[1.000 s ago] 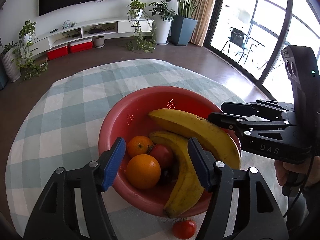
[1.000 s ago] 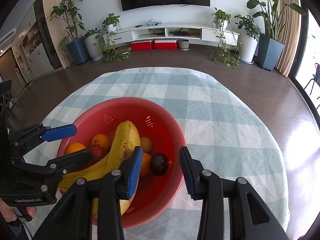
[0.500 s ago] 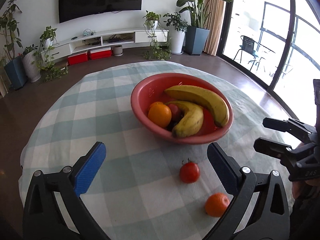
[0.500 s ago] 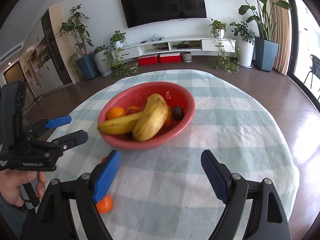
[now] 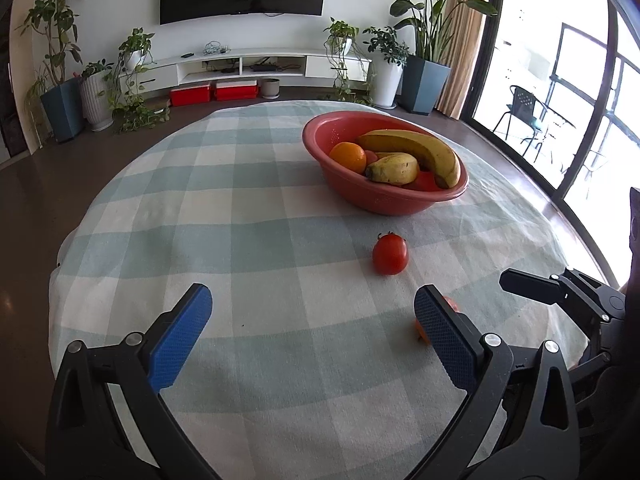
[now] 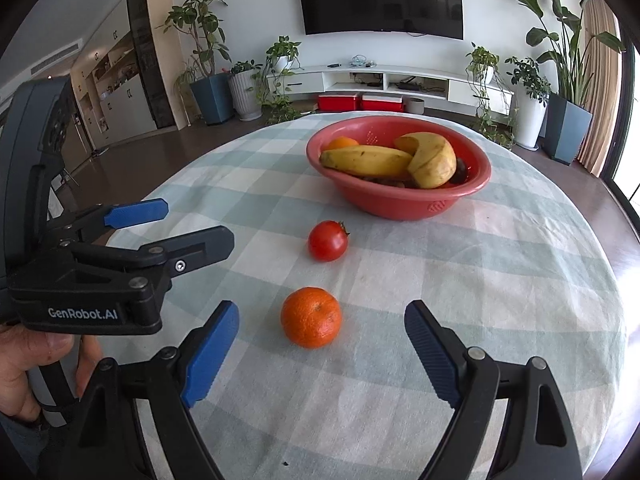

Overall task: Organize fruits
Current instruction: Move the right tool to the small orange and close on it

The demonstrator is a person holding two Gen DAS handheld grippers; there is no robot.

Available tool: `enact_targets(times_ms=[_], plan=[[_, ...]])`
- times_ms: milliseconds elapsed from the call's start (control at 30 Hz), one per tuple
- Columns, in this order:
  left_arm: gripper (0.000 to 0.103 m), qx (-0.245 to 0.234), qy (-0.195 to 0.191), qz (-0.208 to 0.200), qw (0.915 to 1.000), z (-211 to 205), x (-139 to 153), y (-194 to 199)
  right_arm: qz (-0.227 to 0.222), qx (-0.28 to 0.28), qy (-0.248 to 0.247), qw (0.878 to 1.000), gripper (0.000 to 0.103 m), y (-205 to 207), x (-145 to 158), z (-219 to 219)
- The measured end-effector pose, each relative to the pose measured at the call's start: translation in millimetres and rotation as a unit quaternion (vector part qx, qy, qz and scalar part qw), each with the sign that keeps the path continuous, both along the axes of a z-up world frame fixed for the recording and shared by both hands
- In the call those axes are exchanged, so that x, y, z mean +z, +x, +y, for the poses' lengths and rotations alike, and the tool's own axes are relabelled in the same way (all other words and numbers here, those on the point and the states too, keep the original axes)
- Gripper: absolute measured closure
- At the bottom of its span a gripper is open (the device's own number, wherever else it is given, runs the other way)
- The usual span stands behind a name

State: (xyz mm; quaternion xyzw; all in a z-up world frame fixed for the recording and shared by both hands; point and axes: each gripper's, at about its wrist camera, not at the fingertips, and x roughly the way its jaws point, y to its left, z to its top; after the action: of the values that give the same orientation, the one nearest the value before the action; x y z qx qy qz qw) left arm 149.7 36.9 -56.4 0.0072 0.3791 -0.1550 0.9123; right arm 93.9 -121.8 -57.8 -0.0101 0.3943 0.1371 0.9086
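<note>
A round table under a checked cloth point(image 6: 460, 280) fills both views, its near edge cut off behind the gripper frames. The red bowl point(image 6: 400, 200) sits toward the far side, holding two bananas point(image 6: 368, 160) that hide most of the fruit beneath; one orange point(image 5: 348, 156) shows clearly, a dark fruit only in part. The right gripper point(image 6: 322, 354) has its jaws opening, with the loose mandarin point(image 6: 311, 322) lying on the cloth between them, untouched. The left gripper point(image 5: 312, 336) stands wide and empty, its right finger point(image 5: 440, 332) covering most of that mandarin. A tomato point(image 6: 327, 241) lies between mandarin and bowl
</note>
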Motion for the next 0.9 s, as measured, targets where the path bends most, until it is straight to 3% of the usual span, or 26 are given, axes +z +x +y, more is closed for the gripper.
enact_targets(times_ms=[167,433,900], plan=[[0.000,0.005,-0.003,0.003,1.0000,4.9,-5.1,-0.7,0.012,-0.004,-0.018,1.000,0.017,2.9,-9.3,6.5],[0.000,0.011,-0.012,0.014,0.9998,13.3,-15.1,5.3,0.042,-0.005,-0.022,0.999,0.034,14.5,-24.9,8.9],[0.000,0.016,-0.013,0.019,0.9996,14.4,-20.8,7.4,0.054,0.003,-0.030,0.998,0.053,19.9,-29.4,12.9]])
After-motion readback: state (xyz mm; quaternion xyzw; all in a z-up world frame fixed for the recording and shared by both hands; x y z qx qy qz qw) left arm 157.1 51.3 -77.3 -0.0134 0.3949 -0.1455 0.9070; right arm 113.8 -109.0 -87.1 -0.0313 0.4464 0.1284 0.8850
